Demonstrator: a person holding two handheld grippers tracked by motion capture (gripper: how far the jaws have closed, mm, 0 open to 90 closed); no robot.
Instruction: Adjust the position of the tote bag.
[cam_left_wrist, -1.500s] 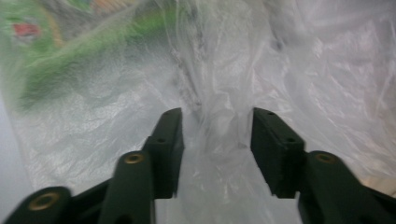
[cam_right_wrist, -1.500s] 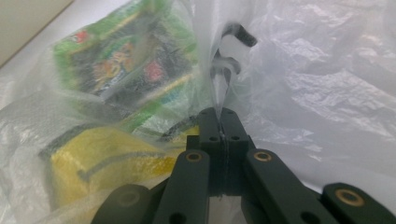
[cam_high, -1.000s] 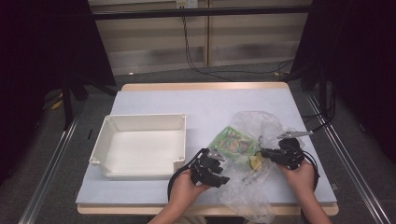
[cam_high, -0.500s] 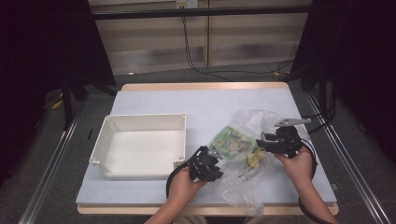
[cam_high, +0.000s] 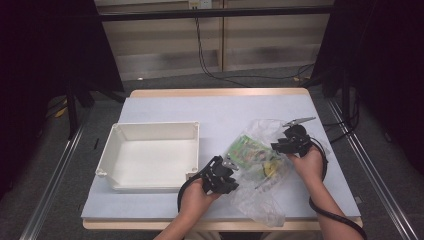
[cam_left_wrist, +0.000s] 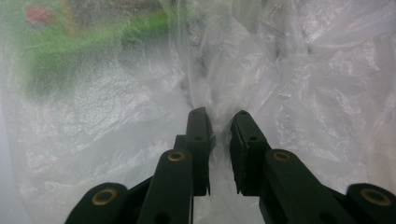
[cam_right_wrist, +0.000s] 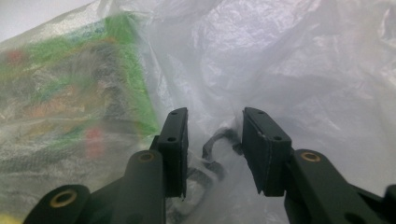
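A crumpled clear plastic bag (cam_high: 257, 200) lies on the table with a green printed packet (cam_high: 245, 150) and something yellow (cam_high: 270, 168) inside it. My left gripper (cam_high: 228, 169) sits at the bag's left edge. Its jaws have just been closing, and in the left gripper view (cam_left_wrist: 219, 116) they pinch a gathered fold of the film (cam_left_wrist: 299, 93), with the packet (cam_left_wrist: 70, 51) blurred beyond. My right gripper (cam_high: 278, 146) is at the bag's right side. Its jaws (cam_right_wrist: 215, 114) have just been closing but stand apart, loose film between them and the packet (cam_right_wrist: 70, 84) to their left.
A white rectangular tray (cam_high: 150, 127) stands to the left of the bag, close to my left hand. The grey table top (cam_high: 225, 107) stretches behind both. Metal rails run along the table's sides, and cables hang at the back wall.
My right gripper has moved up and away from the front edge along the bag's right side, lifting the film there. The left gripper has stayed at the bag's left edge.
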